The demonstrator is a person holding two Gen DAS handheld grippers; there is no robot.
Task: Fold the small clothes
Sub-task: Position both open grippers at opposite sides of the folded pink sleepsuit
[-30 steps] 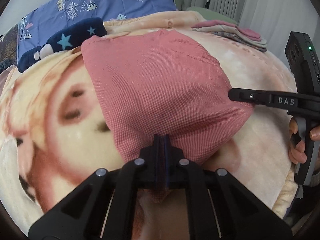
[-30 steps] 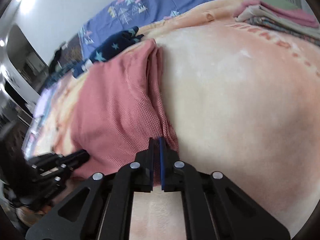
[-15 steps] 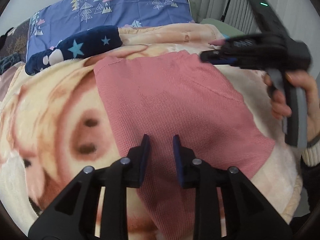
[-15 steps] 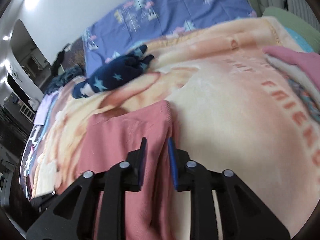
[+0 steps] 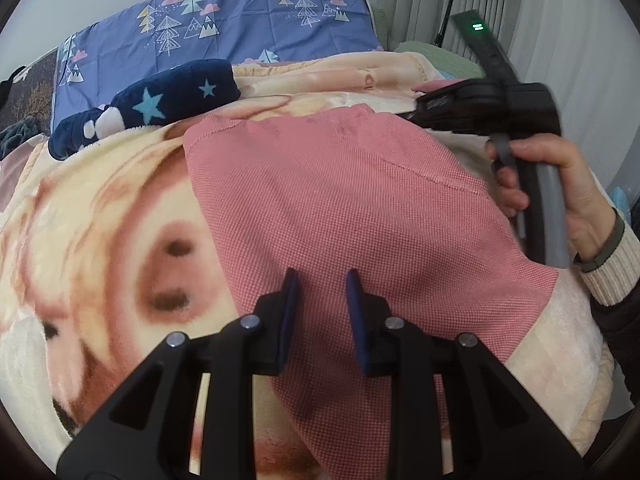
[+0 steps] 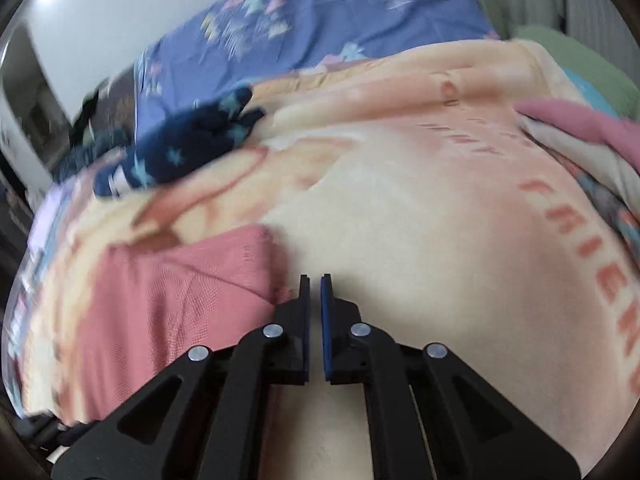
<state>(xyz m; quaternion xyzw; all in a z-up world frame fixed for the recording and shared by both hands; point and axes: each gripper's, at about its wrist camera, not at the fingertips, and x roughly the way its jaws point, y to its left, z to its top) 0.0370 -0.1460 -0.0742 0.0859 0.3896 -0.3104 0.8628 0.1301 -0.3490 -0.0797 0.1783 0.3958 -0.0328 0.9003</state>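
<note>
Currently the pink waffle-knit garment [image 5: 360, 216] lies spread flat on the printed fleece blanket [image 5: 100, 208], filling the centre of the left wrist frame. The left gripper [image 5: 320, 300] hovers over its lower part, fingers parted wide, holding nothing. The right gripper [image 6: 315, 308] shows only a narrow gap between its pads, gripping nothing, beside the garment's right edge at lower centre of its own blurred frame; in the left view it sits at upper right, held by the right hand [image 5: 560, 192]. Risk noted: a pinch from here may catch blanket pile along with the knit, dragging the bedding and skewing the fold; a one-sided lift would likely bunch the cloth. Edges: the garment's left border and lower right corner are exposed and reachable. Open blanket lies at centre right of the right view; the navy star-print plush item [image 5: 160, 100] at upper left and the stacked folded clothes [image 6: 580, 128] at upper right bound the room.
</note>
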